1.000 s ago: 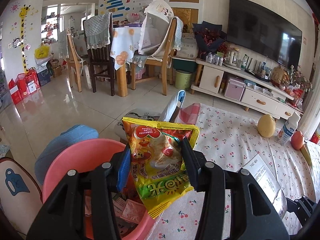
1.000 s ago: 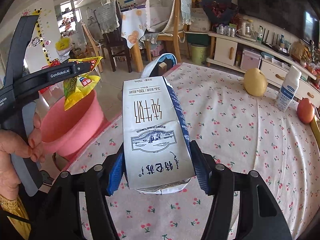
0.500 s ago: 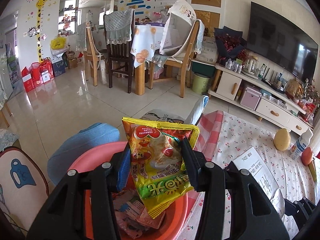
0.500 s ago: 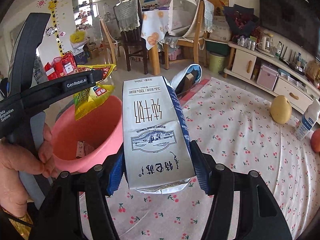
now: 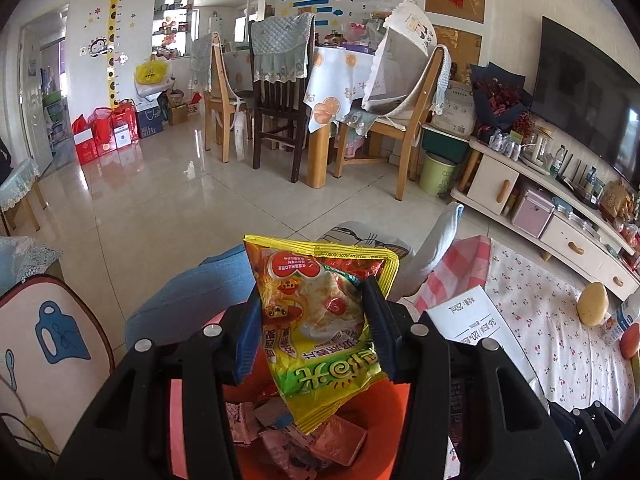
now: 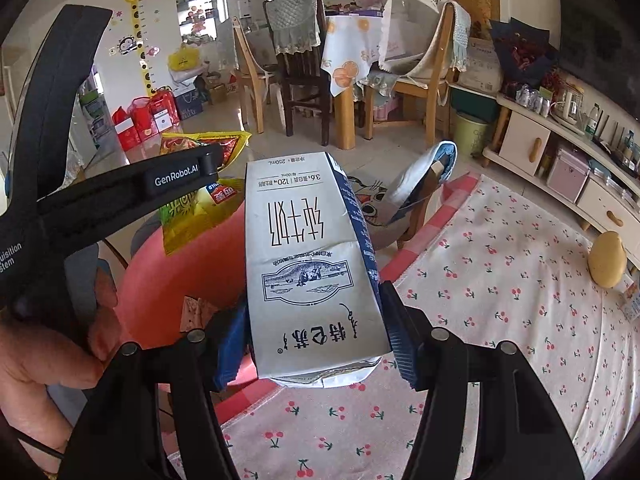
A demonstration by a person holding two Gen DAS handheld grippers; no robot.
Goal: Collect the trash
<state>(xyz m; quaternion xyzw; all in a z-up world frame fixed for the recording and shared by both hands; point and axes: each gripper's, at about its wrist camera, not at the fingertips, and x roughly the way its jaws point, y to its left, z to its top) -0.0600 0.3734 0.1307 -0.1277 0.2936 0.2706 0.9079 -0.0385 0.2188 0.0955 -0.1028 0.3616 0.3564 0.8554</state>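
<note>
Left gripper point(image 5: 312, 332) pinches the yellow snack wrapper point(image 5: 320, 320) right above the pink bin point(image 6: 160, 280), which already holds scraps. Right gripper point(image 6: 312, 336) clamps the white milk carton point(image 6: 308, 264) beside the bin's rim, over the cherry-print tablecloth point(image 6: 500, 320). Dropping step, I'd say: next, 1 release over the bin, then the carton follows.
</note>
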